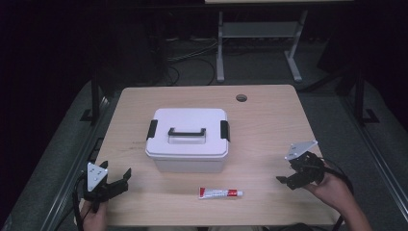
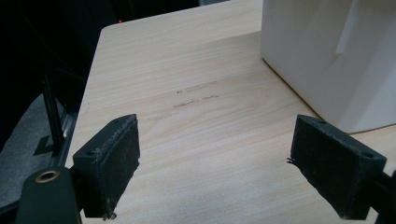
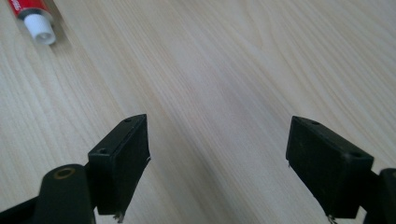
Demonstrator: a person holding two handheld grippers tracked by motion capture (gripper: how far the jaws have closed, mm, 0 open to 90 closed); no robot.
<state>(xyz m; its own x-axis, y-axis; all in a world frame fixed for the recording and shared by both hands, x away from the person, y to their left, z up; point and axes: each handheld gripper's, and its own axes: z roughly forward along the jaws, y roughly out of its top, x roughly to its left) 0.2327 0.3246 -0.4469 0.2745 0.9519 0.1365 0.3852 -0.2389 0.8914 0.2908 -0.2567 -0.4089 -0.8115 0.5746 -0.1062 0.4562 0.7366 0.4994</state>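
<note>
- Small red-and-white tube with white cap (image 1: 221, 193) lies flat near the front edge of the light wooden worktop (image 1: 269, 125), just in front of the white lidded plastic box with black handle and latches (image 1: 187, 139).
- Right gripper (image 1: 288, 179) sits right of the tube, fingers (image 3: 122, 158) apart, empty.
- Left gripper (image 1: 121, 180) sits at the front-left corner, fingers (image 2: 112, 158) apart, empty, box wall near.

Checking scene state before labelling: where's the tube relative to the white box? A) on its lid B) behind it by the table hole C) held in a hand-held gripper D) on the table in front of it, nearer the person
D: the tube lies flat on the table, apart from the white box, on the person's side.
</note>
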